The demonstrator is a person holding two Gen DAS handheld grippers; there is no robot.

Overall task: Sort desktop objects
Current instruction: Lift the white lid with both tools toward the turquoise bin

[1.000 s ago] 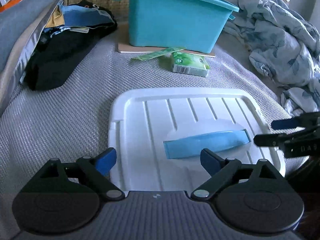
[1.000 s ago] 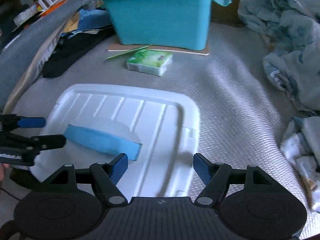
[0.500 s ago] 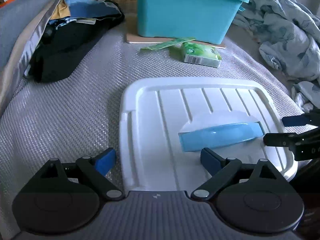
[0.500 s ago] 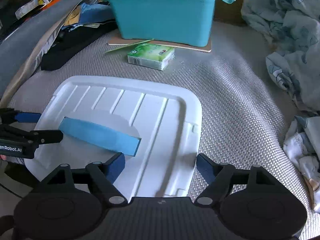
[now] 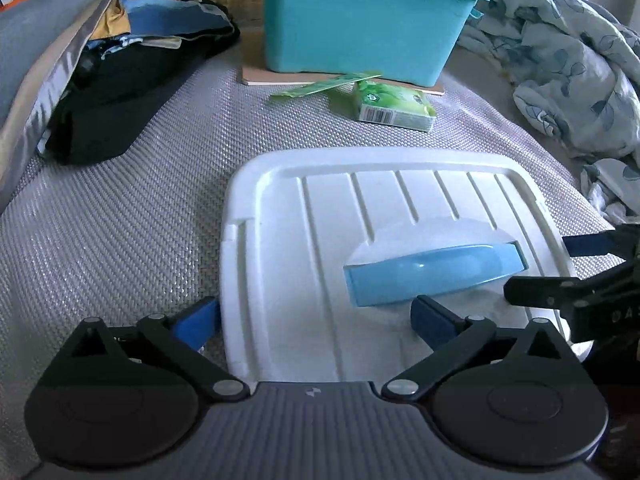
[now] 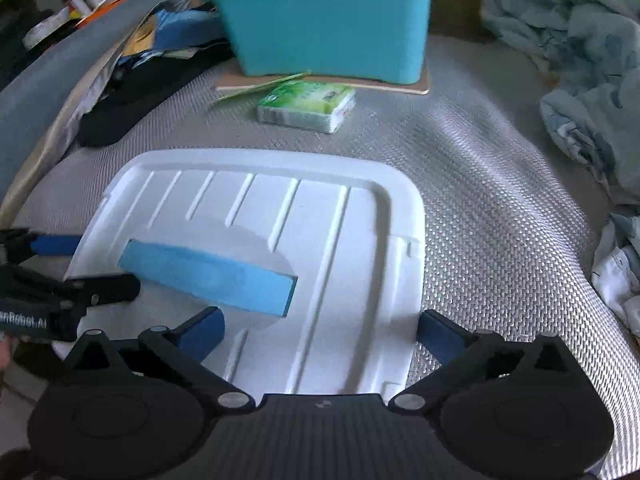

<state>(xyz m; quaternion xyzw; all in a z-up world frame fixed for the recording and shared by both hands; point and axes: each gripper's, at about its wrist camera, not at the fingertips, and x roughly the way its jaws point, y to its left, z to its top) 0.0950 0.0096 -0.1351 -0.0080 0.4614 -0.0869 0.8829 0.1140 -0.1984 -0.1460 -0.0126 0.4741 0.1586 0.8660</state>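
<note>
Left wrist view: the left gripper [image 5: 316, 316] is being held wide open over the near-left corner of the white lid [image 5: 288, 240], gripping nothing. The right gripper [image 6: 320, 328] is likewise spread open at the lid's near-right end, empty. The lid, with its blue handle [image 5: 434, 274], is lying flat on the woven mat [image 5: 120, 232], well short of the teal bin [image 5: 360, 20] and tissue pack [image 5: 394, 106]. Probably the lid pickup is being lined up; next, its edges likely need pinching.

Domestic bedroom setting: woven grey bed surface [image 5: 120, 220], crumpled floral bedding [image 5: 560, 60] far right, heaped clothing [image 5: 132, 80] far left, teal storage bin [image 5: 360, 24].
</note>
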